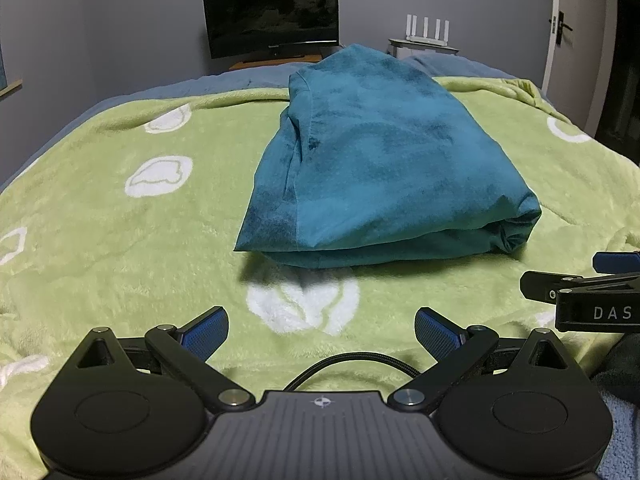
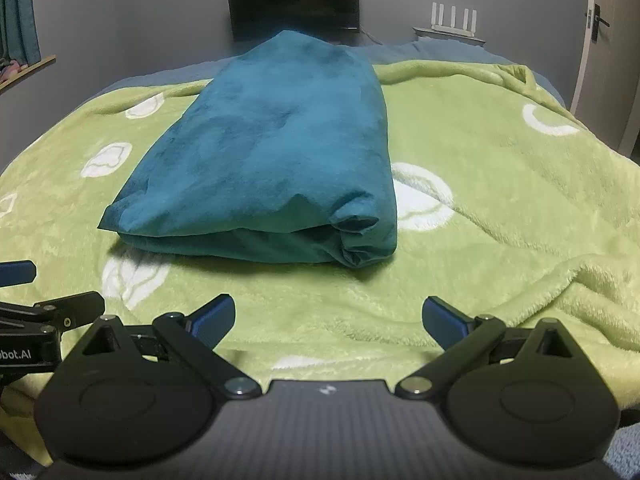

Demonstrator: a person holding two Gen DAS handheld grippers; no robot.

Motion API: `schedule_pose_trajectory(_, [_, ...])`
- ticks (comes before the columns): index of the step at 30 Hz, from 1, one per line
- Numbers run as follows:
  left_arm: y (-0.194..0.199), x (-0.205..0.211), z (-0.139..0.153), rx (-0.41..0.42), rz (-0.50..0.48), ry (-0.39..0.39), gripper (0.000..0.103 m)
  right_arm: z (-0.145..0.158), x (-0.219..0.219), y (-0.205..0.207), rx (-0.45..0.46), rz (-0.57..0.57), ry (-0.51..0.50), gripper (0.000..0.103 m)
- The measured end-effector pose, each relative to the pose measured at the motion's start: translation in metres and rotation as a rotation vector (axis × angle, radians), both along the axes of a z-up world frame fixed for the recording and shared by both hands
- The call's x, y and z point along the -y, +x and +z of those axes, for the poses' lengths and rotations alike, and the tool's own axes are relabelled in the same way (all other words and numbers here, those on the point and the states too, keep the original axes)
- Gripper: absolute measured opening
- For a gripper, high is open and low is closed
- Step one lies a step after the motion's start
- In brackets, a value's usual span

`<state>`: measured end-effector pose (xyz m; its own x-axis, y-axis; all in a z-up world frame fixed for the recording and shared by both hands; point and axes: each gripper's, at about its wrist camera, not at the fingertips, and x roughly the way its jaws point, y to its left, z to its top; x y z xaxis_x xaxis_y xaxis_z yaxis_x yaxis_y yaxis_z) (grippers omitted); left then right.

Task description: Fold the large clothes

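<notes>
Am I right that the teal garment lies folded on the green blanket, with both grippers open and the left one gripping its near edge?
Not quite: the left gripper grips nothing. The left wrist view shows its open fingers short of the teal garment, with bare green blanket between. The rest holds: the garment lies folded, and the right gripper is open too.

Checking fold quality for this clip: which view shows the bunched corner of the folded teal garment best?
The right wrist view: the teal garment's bunched corner sits near the middle, its creases and stacked layers facing the camera. The left wrist view shows the same corner off to the right and more side-on.
</notes>
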<state>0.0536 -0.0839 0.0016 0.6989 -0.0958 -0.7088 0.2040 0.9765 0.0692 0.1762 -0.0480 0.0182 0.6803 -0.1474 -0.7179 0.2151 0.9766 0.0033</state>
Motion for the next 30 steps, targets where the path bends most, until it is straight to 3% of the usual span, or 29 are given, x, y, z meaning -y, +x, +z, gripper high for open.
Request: schedule_pose_trajectory(30, [0.002,-0.0005,-0.0033,-0.022,-0.01,-0.005,0.101,-0.0018,-0.002,0.0008,-0.007,0.023,-0.022,0.101])
